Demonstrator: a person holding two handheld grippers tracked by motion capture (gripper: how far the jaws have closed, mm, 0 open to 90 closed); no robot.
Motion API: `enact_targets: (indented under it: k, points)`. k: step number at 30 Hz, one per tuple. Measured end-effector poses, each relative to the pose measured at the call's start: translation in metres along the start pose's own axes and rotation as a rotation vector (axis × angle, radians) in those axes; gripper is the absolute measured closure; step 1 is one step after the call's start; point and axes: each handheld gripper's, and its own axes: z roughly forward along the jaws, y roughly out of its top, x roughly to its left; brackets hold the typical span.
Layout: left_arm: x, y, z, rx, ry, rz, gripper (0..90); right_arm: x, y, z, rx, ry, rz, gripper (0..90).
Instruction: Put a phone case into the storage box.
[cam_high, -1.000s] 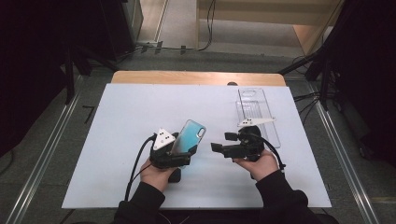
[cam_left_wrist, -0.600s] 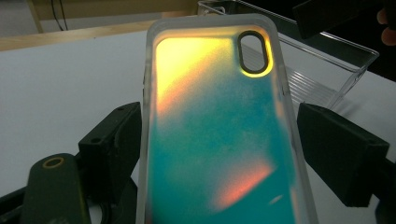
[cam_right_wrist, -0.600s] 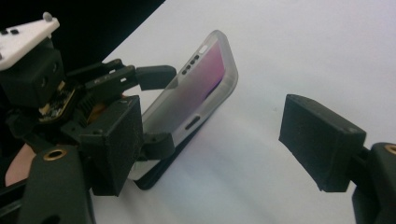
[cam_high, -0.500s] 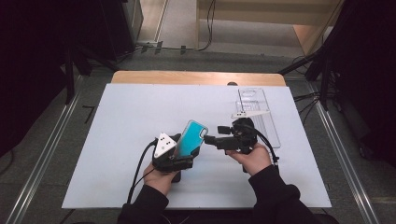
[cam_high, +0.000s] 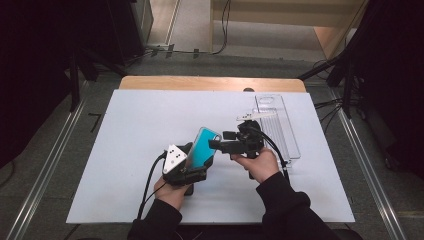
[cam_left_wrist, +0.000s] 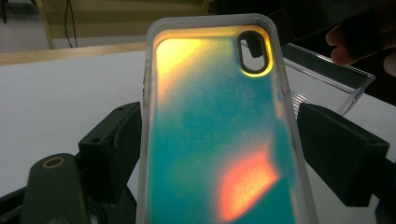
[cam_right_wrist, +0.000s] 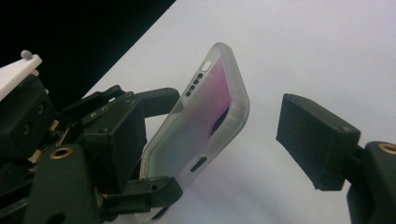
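Observation:
A phone case (cam_high: 203, 146) with a teal, iridescent back and a frosted rim stands tilted above the white table (cam_high: 140, 125). My left gripper (cam_high: 196, 167) is shut on its long sides; in the left gripper view both jaws press the phone case (cam_left_wrist: 219, 126) edges. My right gripper (cam_high: 220, 140) comes in from the right, open. In the right gripper view the phone case (cam_right_wrist: 205, 121) top end sits between its jaws, close to the left one and well apart from the right one.
A clear plastic tray (cam_high: 280, 125) lies along the table's right side, just behind my right hand; its corner shows as the clear tray (cam_left_wrist: 336, 79) in the left gripper view. A wooden ledge (cam_high: 210, 83) borders the table's far edge. Dark stands surround the table.
My right gripper has moved left from beside the tray until its open jaws flank the case's upper end. My left gripper has kept its hold and barely shifted.

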Motion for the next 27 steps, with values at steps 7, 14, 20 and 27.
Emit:
enact_targets:
  k: [7,14,20,27]
  points:
    - [-0.003,0.0,-0.001,-0.004,-0.003,-0.015,16.8,-0.003,0.004,0.011,0.024,0.053,0.076,36.3]
    - [-0.005,0.0,-0.001,0.006,-0.023,-0.043,16.7,-0.013,0.005,0.01,0.067,0.105,0.204,63.3]
    - [-0.007,0.0,0.0,0.006,-0.034,-0.04,16.7,-0.018,0.005,0.006,0.073,0.125,0.242,74.8]
    - [-0.006,0.001,0.001,0.0,-0.052,-0.045,16.6,-0.017,0.006,0.003,0.064,0.145,0.254,75.9]
